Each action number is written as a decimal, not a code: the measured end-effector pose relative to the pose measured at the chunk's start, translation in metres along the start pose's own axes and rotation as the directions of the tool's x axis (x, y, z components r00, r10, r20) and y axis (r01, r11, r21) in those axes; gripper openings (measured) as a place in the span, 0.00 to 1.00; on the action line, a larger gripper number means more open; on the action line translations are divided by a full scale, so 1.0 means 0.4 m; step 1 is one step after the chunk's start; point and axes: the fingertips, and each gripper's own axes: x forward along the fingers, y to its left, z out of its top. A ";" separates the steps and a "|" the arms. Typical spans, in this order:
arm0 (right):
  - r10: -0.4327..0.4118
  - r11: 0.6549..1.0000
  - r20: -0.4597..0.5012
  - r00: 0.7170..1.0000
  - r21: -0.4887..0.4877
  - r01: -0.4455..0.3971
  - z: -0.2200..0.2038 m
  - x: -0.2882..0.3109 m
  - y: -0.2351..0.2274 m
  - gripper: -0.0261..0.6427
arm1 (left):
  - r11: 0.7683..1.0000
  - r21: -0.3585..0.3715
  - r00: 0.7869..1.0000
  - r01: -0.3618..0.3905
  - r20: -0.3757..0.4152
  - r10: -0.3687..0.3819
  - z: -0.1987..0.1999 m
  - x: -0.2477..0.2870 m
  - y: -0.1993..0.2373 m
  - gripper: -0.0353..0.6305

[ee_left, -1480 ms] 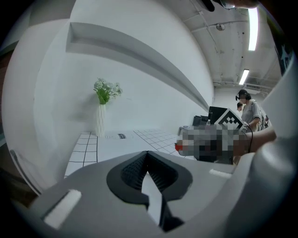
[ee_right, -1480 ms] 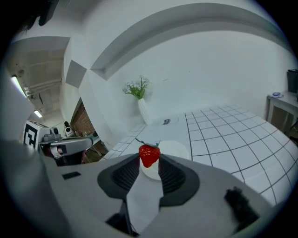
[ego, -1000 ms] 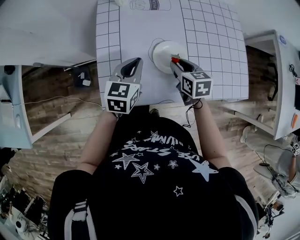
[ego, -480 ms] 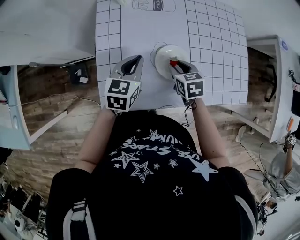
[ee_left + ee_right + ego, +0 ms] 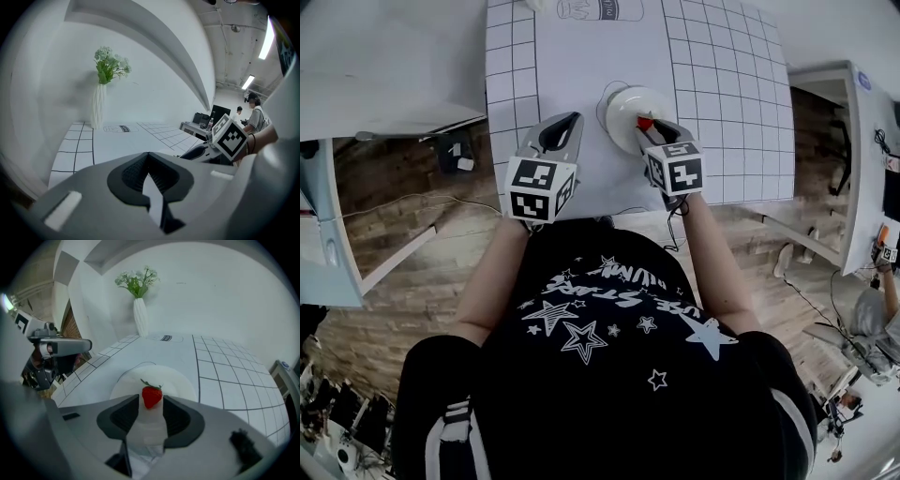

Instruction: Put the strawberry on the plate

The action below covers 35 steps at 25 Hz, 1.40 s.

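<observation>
As its jaws have just been opening, the small red strawberry (image 5: 152, 396) between them is released by the right hand-held gripper (image 5: 151, 405) over the round white plate (image 5: 180, 380). The left hand-held gripper (image 5: 149, 161) is shut and empty. A clean withdrawal is called for next.

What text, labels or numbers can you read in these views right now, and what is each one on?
No text reads cleanly.
Shirt lettering: upside down and warped, unreadable.
Label inside the drawn outline on the mat: too small to read.
Marker cubes: coded black-and-white squares only, no letters or numbers.
</observation>
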 end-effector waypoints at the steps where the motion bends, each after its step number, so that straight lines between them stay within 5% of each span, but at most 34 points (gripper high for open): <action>1: -0.007 1.000 0.004 1.000 0.000 0.007 -0.004 -0.006 -0.002 0.27 | 1.000 0.005 1.000 0.002 0.001 -0.002 -0.001 -0.001 -0.004 0.07; 18: -0.031 0.997 0.212 0.977 0.075 0.015 -0.061 -0.208 -0.008 0.27 | 0.997 0.072 0.999 -0.001 0.049 -0.003 -0.026 -0.108 -0.162 0.07; 31: 0.095 0.993 0.276 0.957 -0.094 -0.072 -0.019 -0.317 -0.002 0.23 | 0.991 0.068 0.988 -0.112 0.114 0.104 -0.020 -0.211 -0.220 0.07; 35: 0.098 0.995 0.319 0.943 -0.061 -0.083 -0.044 -0.355 0.015 0.11 | 0.991 0.053 0.985 -0.119 0.129 0.112 -0.038 -0.244 -0.248 0.07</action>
